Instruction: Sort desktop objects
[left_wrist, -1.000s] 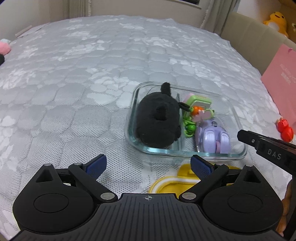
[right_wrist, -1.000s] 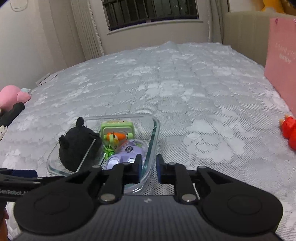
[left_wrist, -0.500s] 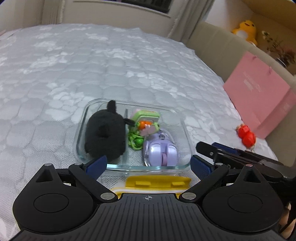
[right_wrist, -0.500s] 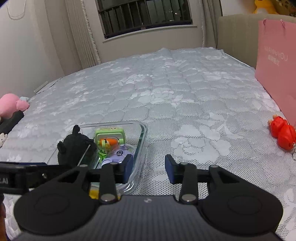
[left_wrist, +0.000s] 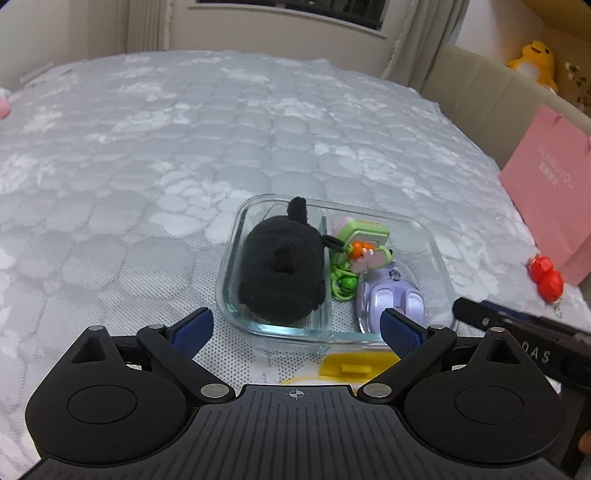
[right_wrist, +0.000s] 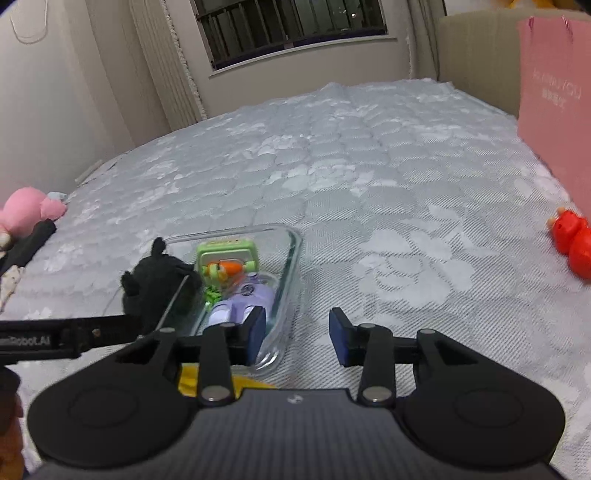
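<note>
Right wrist: quilted bedspread (right_wrist: 369, 166), barred window (right_wrist: 291, 29)

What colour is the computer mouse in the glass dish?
Light purple mouse, clearest in the left wrist view.

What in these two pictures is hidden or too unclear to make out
- Flat yellow plastic piece, left wrist view: mostly hidden behind the left hand-held gripper.
- Green keychain toy, right wrist view: small, details blurred.
- Red toy, right wrist view: blurred, near the frame's right edge.
- Black plush toy, both views: no face visible.
</note>
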